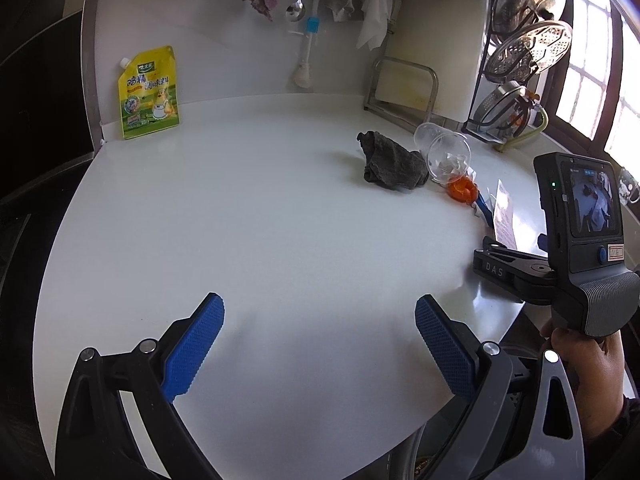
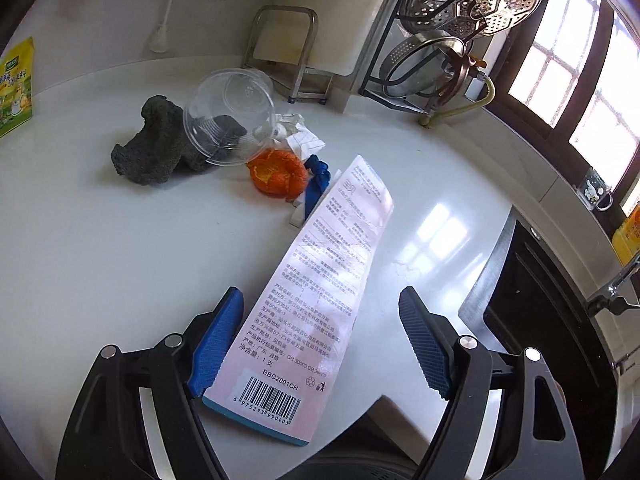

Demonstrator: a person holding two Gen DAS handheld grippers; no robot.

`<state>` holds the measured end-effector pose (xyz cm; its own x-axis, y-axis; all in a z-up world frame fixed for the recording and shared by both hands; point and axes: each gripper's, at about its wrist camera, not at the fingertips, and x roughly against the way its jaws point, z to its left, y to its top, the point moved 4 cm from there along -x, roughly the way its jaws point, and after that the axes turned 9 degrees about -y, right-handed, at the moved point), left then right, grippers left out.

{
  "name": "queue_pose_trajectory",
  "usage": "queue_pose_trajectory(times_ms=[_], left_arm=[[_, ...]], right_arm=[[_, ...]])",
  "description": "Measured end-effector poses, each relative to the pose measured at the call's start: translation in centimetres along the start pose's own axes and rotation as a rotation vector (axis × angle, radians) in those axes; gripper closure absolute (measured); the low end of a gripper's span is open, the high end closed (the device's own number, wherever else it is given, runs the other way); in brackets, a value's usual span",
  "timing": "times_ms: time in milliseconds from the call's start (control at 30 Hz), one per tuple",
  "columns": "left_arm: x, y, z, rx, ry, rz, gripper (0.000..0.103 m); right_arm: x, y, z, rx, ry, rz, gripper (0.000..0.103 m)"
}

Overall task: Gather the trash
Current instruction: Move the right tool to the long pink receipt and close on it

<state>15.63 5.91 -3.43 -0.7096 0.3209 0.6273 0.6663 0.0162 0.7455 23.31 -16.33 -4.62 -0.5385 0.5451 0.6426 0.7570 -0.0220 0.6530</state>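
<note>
Right tongs (image 2: 320, 344) agape – pink box (image 2: 312, 300) between, left pad touching.

Pink flattened box (image 2: 316, 292) lies flat – orange peel (image 2: 278, 176) beyond.

On the bench (image 2: 100, 260) a flat carton (image 2: 316, 280) lay between the right tool's (image 2: 320, 336) parted fingers (touching the left one). Beyond its far end lay a peel (image 2: 276, 176), then a tipped cup (image 2: 232, 120) resting against a crumpled cloth (image 2: 156, 144) to its left; a pouch (image 1: 148, 92) stood far left against the wall
</note>
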Motion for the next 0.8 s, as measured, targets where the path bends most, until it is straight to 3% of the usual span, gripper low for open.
queue_pose_trajectory(times_ms=[433,800], left_arm=[[-1.4,1.4,-3.4,-0.033,-0.041,0.024,0.009],[-5.3,6.1,-5.7,-0.020,-0.070,0.024,0.009]], right_arm=[[-3.6,-0.2,-6.3,-0.051,0.177,0.052,0.025],[-6.0,1.5,-5.2,0.017,0.371,0.080,0.026]])
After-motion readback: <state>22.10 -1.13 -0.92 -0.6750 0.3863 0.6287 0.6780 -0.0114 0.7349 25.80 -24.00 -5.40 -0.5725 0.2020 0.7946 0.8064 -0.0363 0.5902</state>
